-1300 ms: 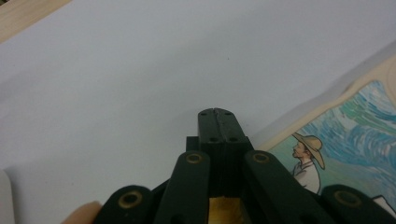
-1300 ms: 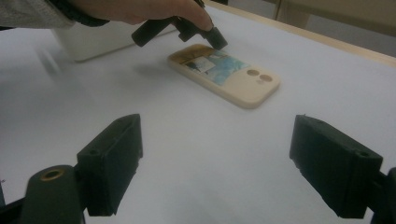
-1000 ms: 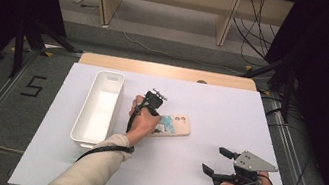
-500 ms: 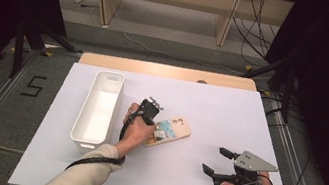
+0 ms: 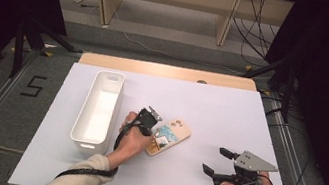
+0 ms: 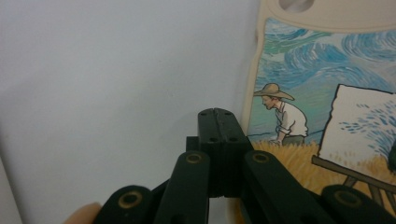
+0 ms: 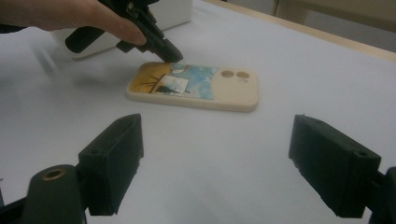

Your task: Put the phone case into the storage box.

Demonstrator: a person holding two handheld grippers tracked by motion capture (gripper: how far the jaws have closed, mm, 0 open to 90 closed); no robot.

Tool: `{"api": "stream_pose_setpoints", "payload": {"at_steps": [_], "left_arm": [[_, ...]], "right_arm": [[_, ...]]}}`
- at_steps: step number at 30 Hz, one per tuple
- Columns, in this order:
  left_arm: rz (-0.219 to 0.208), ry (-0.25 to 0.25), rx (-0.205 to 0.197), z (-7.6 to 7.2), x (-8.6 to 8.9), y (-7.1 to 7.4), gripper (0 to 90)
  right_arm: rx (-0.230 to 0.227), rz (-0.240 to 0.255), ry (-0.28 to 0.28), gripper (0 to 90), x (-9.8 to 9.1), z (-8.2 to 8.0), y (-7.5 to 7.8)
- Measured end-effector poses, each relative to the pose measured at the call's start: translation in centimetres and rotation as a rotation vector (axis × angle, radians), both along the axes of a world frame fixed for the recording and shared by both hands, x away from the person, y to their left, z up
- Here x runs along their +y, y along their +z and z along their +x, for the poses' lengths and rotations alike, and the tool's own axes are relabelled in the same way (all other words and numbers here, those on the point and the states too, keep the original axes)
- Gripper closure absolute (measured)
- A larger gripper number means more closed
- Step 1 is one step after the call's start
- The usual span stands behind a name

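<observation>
A cream phone case with a painted picture of a man in a straw hat lies slantwise on the white table sheet. My left gripper points down at the case's left edge, jaws shut with nothing between them. In the left gripper view the shut tips sit on the sheet right beside the case. The right gripper view shows the case ahead and the left gripper touching its far edge. My right gripper hovers open at the near right, apart from the case; its jaws stand wide.
A long white bin stands left of the case, lengthwise front to back, with nothing visible inside. It shows as a white corner in the right gripper view. A wooden table edge runs behind the sheet.
The left gripper has drawn back toward the person, and the case has turned from lying sideways to slanting, its left end nearer. The right gripper has stayed put.
</observation>
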State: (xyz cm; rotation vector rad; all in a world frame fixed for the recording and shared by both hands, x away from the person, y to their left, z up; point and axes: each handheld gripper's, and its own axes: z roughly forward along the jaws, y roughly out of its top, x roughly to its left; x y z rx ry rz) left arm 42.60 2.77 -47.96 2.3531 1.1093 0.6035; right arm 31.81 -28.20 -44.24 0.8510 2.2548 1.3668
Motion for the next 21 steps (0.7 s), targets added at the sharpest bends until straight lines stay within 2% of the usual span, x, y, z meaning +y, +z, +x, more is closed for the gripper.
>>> {"api": "stream_pose_setpoints", "payload": {"at_steps": [10,21], "left_arm": [[0.015,-0.035,-0.015,-1.2,-0.1,-0.1,89.9],[-0.021,-0.036,-0.017,-1.5,0.3,-0.2,89.9]], "right_arm": [[0.000,0.000,-0.001,18.8,0.0,0.0,0.0],[-0.002,0.000,-0.003,18.7,-0.1,0.0,0.0]]}}
